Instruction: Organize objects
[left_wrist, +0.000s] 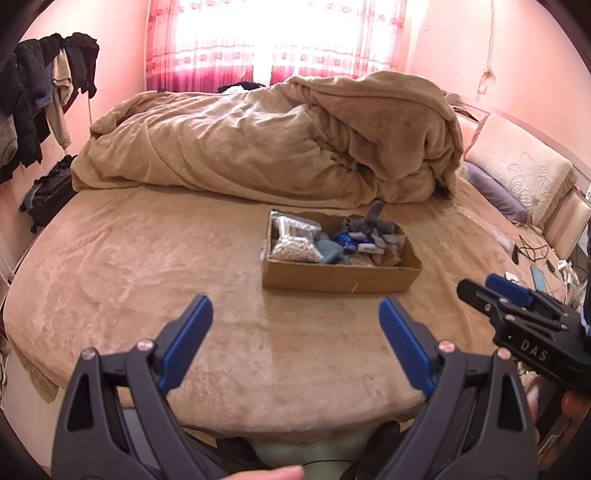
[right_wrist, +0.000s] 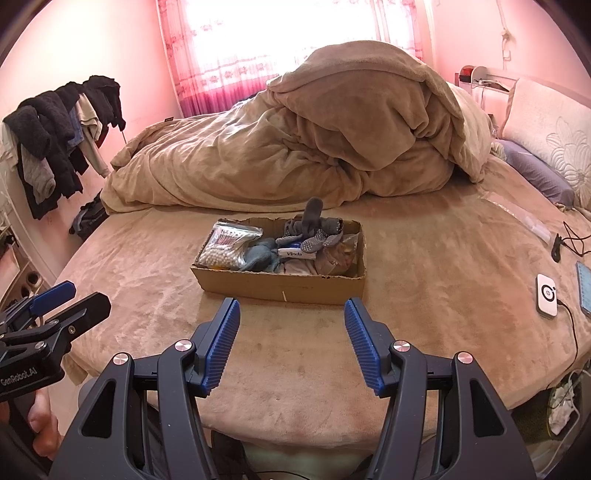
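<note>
Cardboard box (right_wrist: 280, 286) (full of items) sits on bed (right_wrist: 424, 295); both tools spread, empty.

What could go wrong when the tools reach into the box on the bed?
1. The box sits on a soft blanket, so a push from the right tool may slide or tip it.
2. Socks, a swab bag and a tissue pack lie tangled together; a grasp may lift two things.
3. The left tool hangs close to the right one, so both may collide.
</note>
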